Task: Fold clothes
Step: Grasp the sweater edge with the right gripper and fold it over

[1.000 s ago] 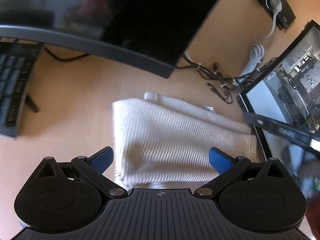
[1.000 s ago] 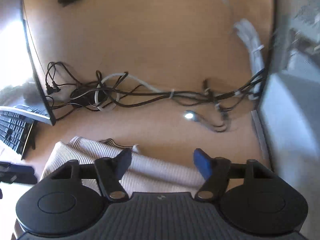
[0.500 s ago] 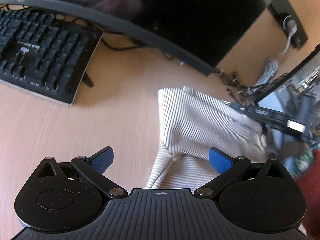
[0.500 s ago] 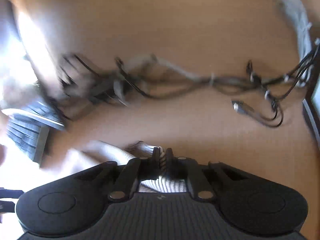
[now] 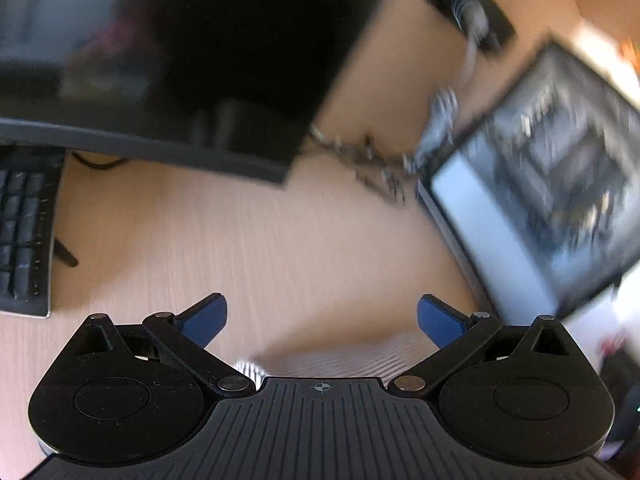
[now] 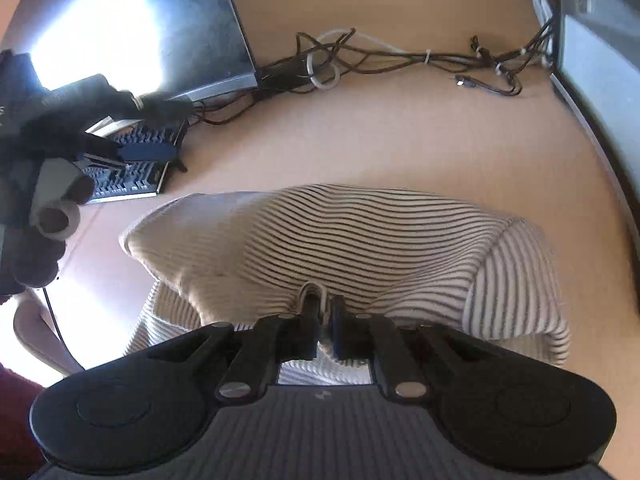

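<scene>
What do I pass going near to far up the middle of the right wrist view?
Right tool, shut on the cloth → striped garment → bare wooden desk → tangle of cables.

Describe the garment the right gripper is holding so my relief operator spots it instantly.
On the wooden desk, in front of the monitor and the cable tangle, sits one bunched cream garment. The right gripper is clamped on its near edge. It is the only fabric there, with thin dark stripes.
</scene>
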`<state>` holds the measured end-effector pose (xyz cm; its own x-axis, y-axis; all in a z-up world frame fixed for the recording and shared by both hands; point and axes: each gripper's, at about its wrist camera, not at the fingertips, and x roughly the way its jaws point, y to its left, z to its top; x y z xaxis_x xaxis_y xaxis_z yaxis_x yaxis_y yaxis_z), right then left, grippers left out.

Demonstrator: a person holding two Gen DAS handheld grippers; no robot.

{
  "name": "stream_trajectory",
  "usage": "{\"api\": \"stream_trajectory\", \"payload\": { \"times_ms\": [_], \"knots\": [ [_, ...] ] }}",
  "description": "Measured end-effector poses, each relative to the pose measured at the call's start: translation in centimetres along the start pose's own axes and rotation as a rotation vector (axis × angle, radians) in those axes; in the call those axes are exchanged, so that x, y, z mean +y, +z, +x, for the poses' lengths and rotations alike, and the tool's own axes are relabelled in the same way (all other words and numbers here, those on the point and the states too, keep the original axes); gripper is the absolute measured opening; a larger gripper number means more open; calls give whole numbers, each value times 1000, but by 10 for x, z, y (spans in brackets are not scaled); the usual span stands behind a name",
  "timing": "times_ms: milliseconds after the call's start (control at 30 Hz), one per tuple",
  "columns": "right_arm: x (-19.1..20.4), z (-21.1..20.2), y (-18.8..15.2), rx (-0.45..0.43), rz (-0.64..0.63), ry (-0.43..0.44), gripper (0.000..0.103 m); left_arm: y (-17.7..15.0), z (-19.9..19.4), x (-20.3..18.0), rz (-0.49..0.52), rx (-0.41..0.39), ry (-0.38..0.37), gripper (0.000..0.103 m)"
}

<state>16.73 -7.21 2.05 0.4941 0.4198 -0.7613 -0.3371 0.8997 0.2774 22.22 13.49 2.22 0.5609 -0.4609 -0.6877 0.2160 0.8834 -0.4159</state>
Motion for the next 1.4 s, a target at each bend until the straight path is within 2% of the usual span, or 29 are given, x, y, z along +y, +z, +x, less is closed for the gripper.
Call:
{"api": "stream_trajectory", "payload": {
  "times_ms": [100, 133, 167, 200, 233, 333, 367, 400, 467, 533, 600, 733, 1000, 1033, 1133, 1200, 1300, 1400],
  "knots": [
    [-11, -33, 0, -85, 56, 10, 11, -21, 7, -7, 116, 99, 55, 85],
    [-15, -44, 3, -125, 71, -18, 16, -27, 7, -7, 136, 123, 77, 85],
    [-19, -55, 6, -163, 84, -49, 35, -32, 6, -5, 137, 137, 90, 85],
    [-23, -52, 6, -154, 93, -55, 56, -35, 3, -1, 109, 152, 73, 86],
    [-28, -47, 6, -140, 100, -58, 61, -38, 0, 4, 76, 168, 53, 87],
    [-41, -33, 4, -99, 124, -68, 63, -41, -1, 20, -126, 198, -104, 93],
    [-45, -29, 3, -85, 131, -71, 66, -42, -2, 25, -195, 208, -157, 92],
    [-50, -24, 3, -72, 139, -74, 69, -44, 2, 24, -206, 203, -155, 92],
    [-58, -15, 2, -45, 155, -81, 69, -47, 12, 22, -210, 196, -131, 84],
    [-67, -6, 1, -17, 170, -88, 59, -49, 25, 22, -224, 201, -115, 70],
    [-76, 3, 0, 10, 186, -94, 53, -52, 36, 23, -250, 206, -112, 63],
    [-87, 18, 15, 0, 172, -81, 50, -40, 53, 23, -254, 144, -80, 62],
    [-104, 58, 87, -149, 106, -137, 43, 17, 82, 24, -241, 5, -7, 56],
    [-107, 63, 90, -148, 102, -145, 43, 20, 85, 26, -233, 1, 14, 57],
    [-114, 74, 97, -127, 92, -170, 50, 15, 84, 34, -230, 11, 59, 61],
    [-116, 76, 93, -114, 78, -189, 59, 7, 73, 44, -253, 5, 70, 63],
    [-115, 64, 87, -121, 64, -218, 64, 5, 51, 51, -297, -18, 75, 64],
    [-105, 44, 85, -162, 34, -265, 64, 7, 25, 44, -268, -70, 90, 64]
  ]
}}
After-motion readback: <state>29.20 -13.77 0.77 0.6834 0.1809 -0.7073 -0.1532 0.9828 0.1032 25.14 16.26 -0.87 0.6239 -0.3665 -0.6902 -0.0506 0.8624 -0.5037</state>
